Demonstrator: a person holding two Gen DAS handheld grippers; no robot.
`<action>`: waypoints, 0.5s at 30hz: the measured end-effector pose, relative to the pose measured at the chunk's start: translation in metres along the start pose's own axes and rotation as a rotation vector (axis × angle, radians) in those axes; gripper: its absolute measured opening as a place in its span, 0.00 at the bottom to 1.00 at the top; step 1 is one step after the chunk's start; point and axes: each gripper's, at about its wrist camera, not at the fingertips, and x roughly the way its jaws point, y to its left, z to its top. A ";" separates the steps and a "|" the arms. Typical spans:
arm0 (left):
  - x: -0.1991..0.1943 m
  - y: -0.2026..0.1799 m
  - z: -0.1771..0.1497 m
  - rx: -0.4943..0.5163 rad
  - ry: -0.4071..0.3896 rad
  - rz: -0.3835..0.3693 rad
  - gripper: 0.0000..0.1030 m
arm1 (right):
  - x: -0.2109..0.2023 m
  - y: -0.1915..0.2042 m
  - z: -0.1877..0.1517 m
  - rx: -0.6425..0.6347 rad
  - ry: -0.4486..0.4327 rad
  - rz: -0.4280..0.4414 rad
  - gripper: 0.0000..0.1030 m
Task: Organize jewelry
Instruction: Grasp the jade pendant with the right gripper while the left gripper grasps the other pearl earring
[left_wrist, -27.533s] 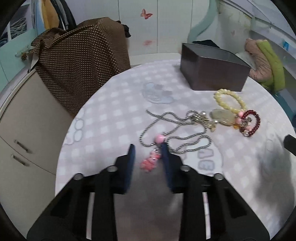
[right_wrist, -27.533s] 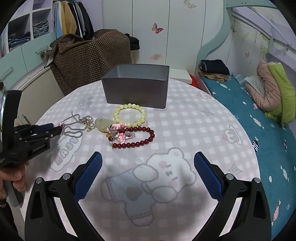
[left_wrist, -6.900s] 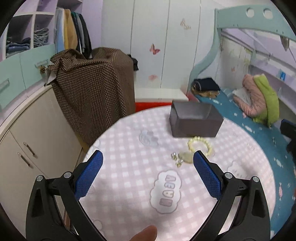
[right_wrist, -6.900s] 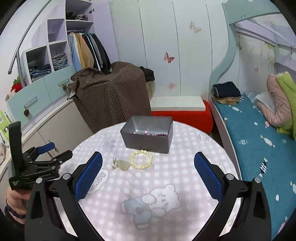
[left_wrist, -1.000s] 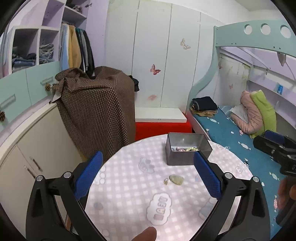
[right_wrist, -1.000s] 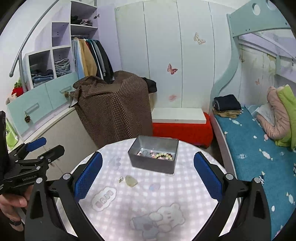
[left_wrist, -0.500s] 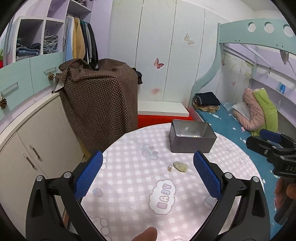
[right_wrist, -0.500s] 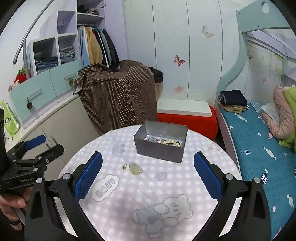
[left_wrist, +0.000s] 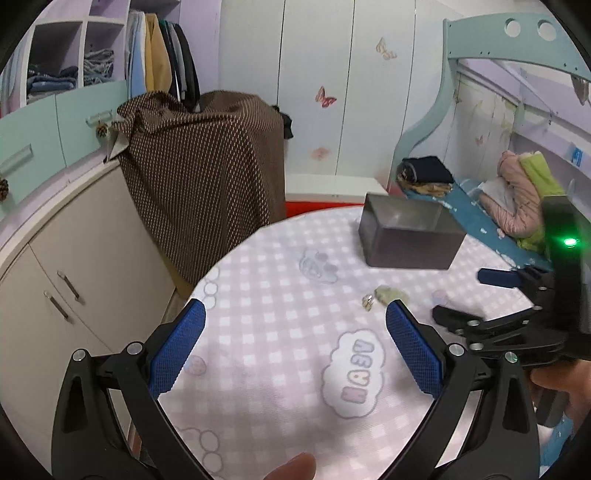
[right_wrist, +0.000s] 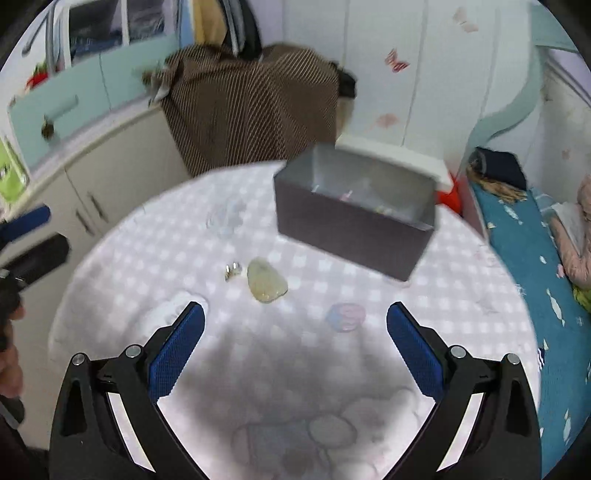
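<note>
the round table (right_wrist: 461, 280) carries the grey box (right_wrist: 351, 225) at its far side, already holding some jewelry, with the pale green pendant (right_wrist: 266, 280) and its small metal clasp (right_wrist: 232, 271) lying near the centre. both the right gripper (right_wrist: 295, 339) and the left gripper (left_wrist: 293, 339) are spread wide and empty. lower the right gripper squarely over the pendant and close across its narrow width, since the flat stone probably slips easily.

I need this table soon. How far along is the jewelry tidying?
Mostly done: some jewelry already lies in the box. Nothing is in hand; the left tool and right tool are open. Left on the table: a pale stone and a small silver piece.
</note>
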 end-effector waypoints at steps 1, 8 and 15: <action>0.004 0.002 -0.001 0.000 0.008 0.003 0.95 | 0.009 0.001 0.001 -0.011 0.010 0.002 0.92; 0.027 0.010 -0.008 0.011 0.061 0.017 0.95 | 0.047 0.007 0.014 -0.051 0.064 0.054 0.78; 0.049 0.003 -0.007 0.032 0.091 0.003 0.95 | 0.050 0.013 0.016 -0.104 0.047 0.035 0.30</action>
